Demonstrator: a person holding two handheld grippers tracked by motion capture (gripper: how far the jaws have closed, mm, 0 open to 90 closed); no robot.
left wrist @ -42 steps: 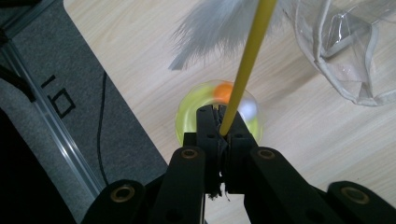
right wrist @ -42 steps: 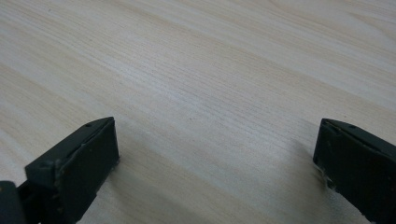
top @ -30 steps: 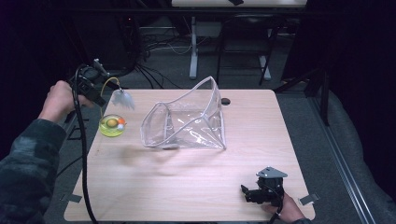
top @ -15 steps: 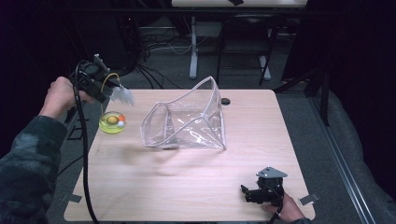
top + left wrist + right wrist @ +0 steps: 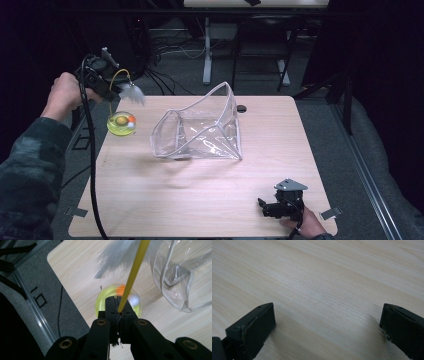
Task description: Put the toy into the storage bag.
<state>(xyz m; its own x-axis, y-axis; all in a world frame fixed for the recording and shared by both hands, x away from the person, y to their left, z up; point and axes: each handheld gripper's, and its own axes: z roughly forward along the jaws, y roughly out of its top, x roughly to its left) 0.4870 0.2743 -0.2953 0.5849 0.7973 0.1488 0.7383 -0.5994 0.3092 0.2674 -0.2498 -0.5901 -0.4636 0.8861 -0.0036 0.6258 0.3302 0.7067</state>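
Note:
My left gripper point(image 5: 111, 91) is off the table's far left corner, raised, shut on a thin yellow wand point(image 5: 133, 270) that curves up and ends in a grey-white feather point(image 5: 132, 93). Below it, at the table's left edge, sits a clear yellow-green ball toy point(image 5: 121, 123) with an orange bit inside; in the left gripper view the ball toy point(image 5: 102, 298) lies just behind the closed jaws, under the feather point(image 5: 117, 256). A clear plastic bag point(image 5: 200, 130) stands open mid-table. My right gripper point(image 5: 265, 207) rests low near the front right edge, jaws wide open over bare wood point(image 5: 324, 302).
The light wooden table point(image 5: 210, 200) has tape tabs at its front corners. A small dark round spot point(image 5: 242, 108) lies behind the bag. Beyond the far edge are cables, a white stand and chair legs on grey carpet.
My left gripper has risen a little with the wand, and the feather has swung up and right. The ball toy, the bag and the right gripper have not moved.

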